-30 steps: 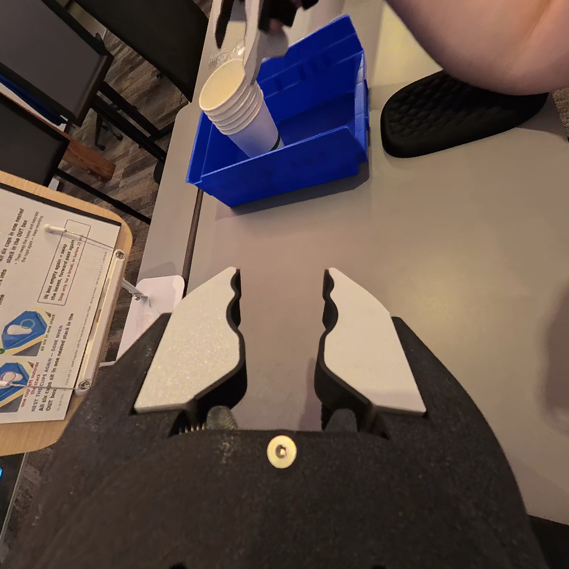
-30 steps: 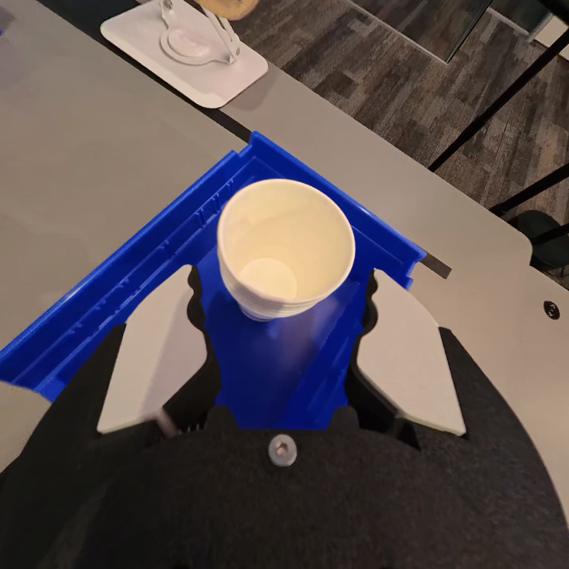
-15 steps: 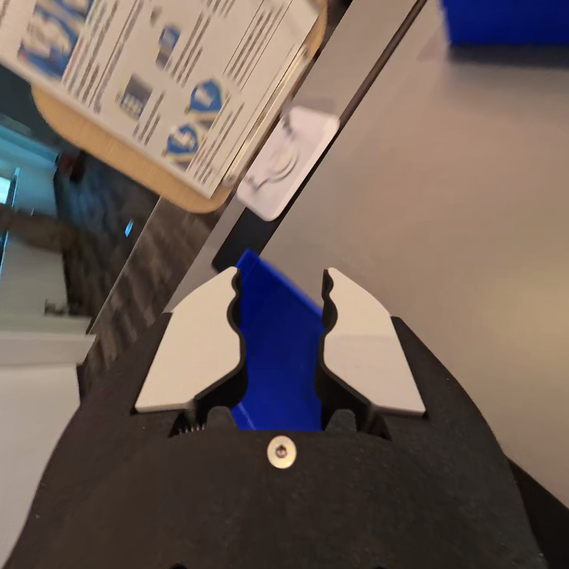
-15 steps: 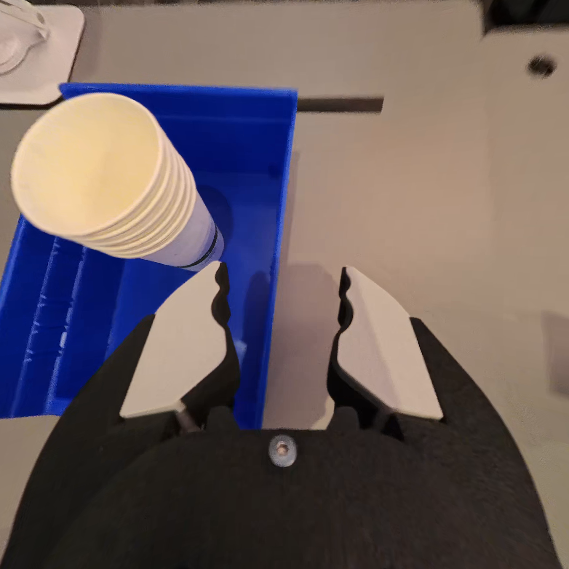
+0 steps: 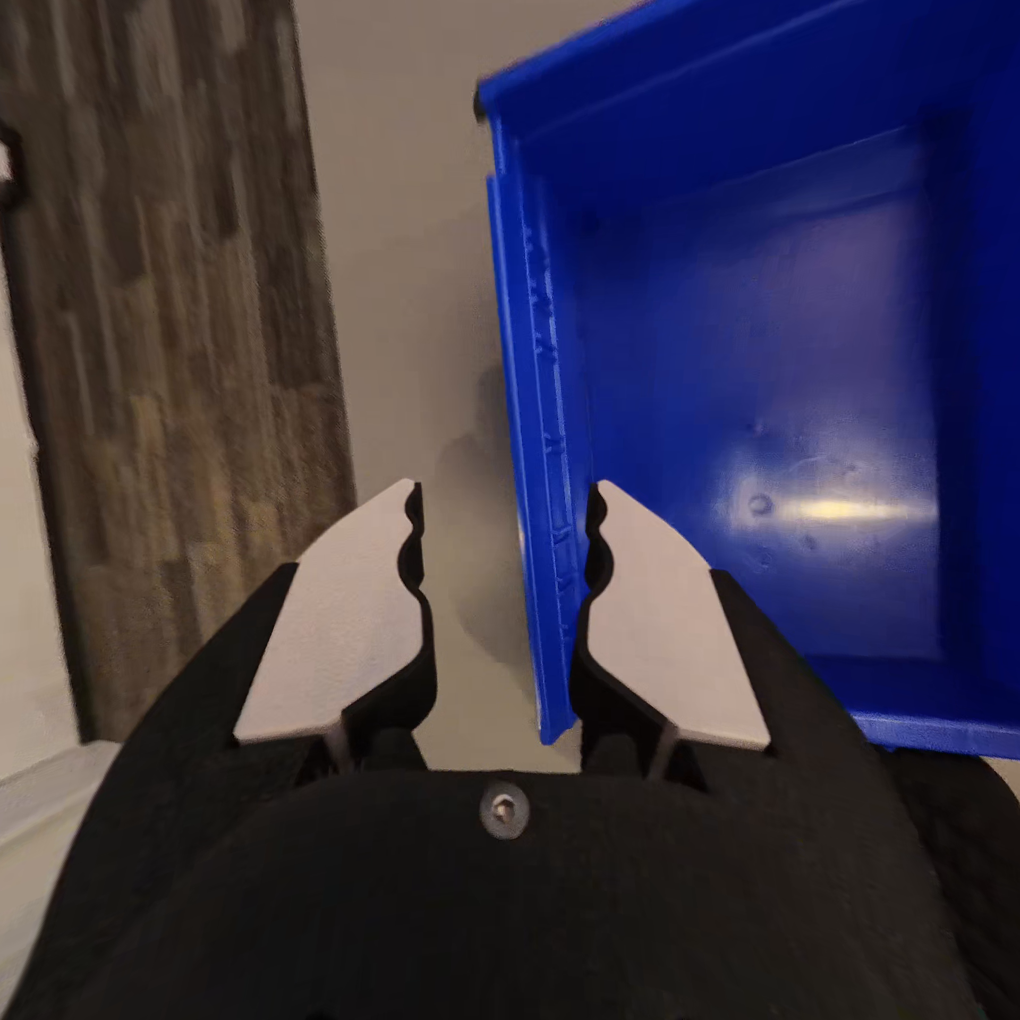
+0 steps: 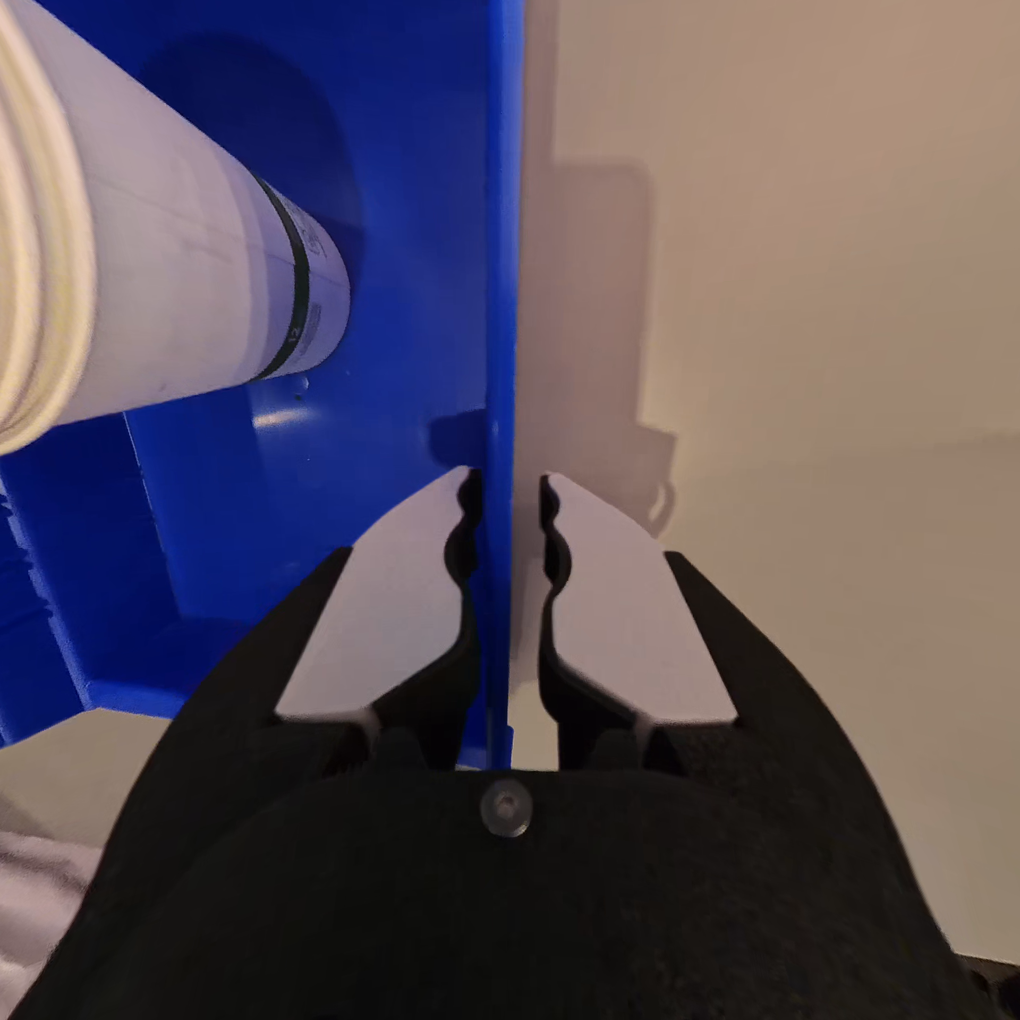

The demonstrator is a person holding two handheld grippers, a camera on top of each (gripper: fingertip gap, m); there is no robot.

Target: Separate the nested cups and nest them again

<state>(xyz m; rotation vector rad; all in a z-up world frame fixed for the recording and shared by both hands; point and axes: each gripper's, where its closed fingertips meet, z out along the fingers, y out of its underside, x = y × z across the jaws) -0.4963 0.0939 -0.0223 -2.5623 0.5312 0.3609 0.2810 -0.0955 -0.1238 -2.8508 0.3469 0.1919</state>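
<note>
A grey tabletop [image 5: 397, 309] spreads ahead of the fingers, with dark wood-patterned flooring [image 5: 165, 331] beyond its edge to their left.

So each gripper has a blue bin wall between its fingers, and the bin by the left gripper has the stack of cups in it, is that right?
Not quite. The cup stack sits in the blue bin by the right gripper, as the right wrist view shows. The bin by the left gripper is empty in the left wrist view. Each gripper does have a bin wall between its fingers.
</note>
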